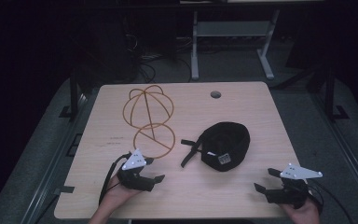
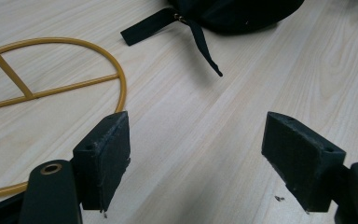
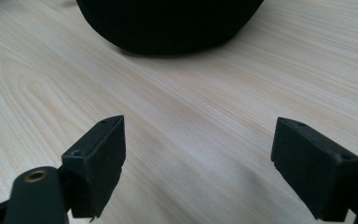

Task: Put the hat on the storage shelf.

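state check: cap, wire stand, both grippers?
black cap: lying on the table, opening up, strap loose toward the stand, not held
gold wire stand: tipped on its side, untouched
left gripper: open, nothing between the fingers
right gripper: open, nothing between the fingers

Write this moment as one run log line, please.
left gripper: open, empty | right gripper: open, empty | black cap: on table, untouched | wire stand: lying
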`<state>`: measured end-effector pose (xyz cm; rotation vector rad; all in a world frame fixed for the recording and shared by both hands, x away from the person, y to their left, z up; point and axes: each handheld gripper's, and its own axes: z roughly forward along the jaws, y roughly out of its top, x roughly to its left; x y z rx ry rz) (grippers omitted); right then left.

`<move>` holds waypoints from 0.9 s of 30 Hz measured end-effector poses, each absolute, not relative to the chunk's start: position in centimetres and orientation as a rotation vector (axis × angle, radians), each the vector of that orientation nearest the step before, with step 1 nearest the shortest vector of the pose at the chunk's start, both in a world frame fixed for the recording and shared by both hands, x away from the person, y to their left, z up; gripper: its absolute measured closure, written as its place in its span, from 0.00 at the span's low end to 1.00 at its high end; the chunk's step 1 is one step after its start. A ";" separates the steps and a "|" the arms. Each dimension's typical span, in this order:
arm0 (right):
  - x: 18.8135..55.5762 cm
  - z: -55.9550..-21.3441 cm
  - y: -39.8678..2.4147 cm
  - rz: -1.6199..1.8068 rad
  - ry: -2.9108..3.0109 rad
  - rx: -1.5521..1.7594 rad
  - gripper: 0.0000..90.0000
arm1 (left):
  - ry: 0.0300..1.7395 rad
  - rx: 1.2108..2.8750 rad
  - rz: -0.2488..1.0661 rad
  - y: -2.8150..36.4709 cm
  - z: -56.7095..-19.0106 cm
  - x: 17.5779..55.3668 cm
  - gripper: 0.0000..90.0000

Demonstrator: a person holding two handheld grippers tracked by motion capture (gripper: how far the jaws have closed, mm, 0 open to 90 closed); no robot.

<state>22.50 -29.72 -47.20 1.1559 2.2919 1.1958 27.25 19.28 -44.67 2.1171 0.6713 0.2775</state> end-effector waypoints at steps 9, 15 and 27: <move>22.5 -47.3 -29.7 1.190 2.300 1.147 0.19 | 0.663 2.110 0.265 18.8 -44.5 27.2 0.26; 22.4 -47.1 -29.7 1.205 2.287 1.149 0.19 | 0.652 2.103 0.249 18.4 -44.1 27.1 0.25; 22.3 -47.0 -29.6 1.211 2.283 1.148 0.19 | 0.610 2.118 0.181 16.2 -43.0 27.3 0.21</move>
